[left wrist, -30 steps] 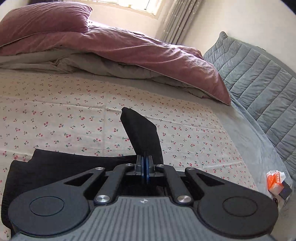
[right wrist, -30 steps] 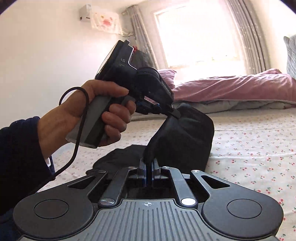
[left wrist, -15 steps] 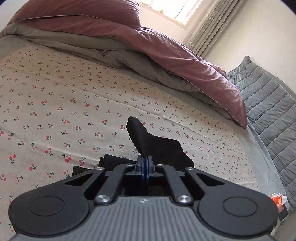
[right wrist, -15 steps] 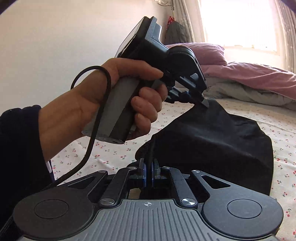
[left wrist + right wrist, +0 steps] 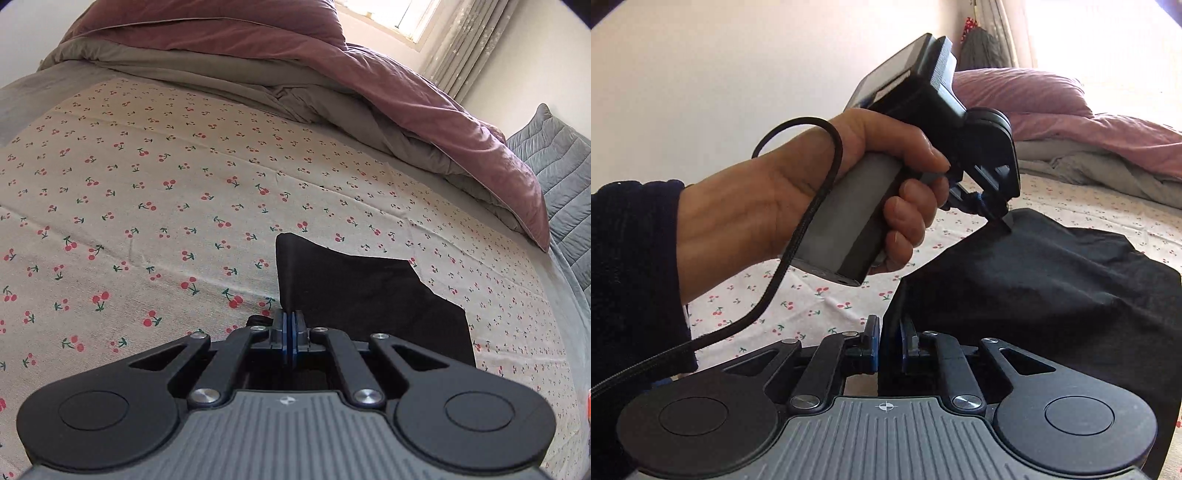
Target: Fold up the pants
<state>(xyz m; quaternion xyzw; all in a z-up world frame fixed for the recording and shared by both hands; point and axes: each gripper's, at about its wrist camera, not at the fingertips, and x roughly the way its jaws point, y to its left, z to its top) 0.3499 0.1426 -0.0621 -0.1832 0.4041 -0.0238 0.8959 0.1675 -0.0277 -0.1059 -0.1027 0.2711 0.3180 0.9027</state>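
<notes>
A corner of the black pants [image 5: 1052, 280], draped over the cherry-print bed sheet [image 5: 147, 206], is pinched by the left gripper [image 5: 289, 325] while the right gripper [image 5: 888, 341] is parted, so the fold could be dragged askew.

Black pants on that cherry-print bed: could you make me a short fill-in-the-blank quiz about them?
1. The black fabric pants lie on a bedsheet printed with small red ___.
2. The left gripper is shut on the ___.
3. The right gripper's jaws stand slightly ___.

Missing words: cherries; pants; apart
</notes>
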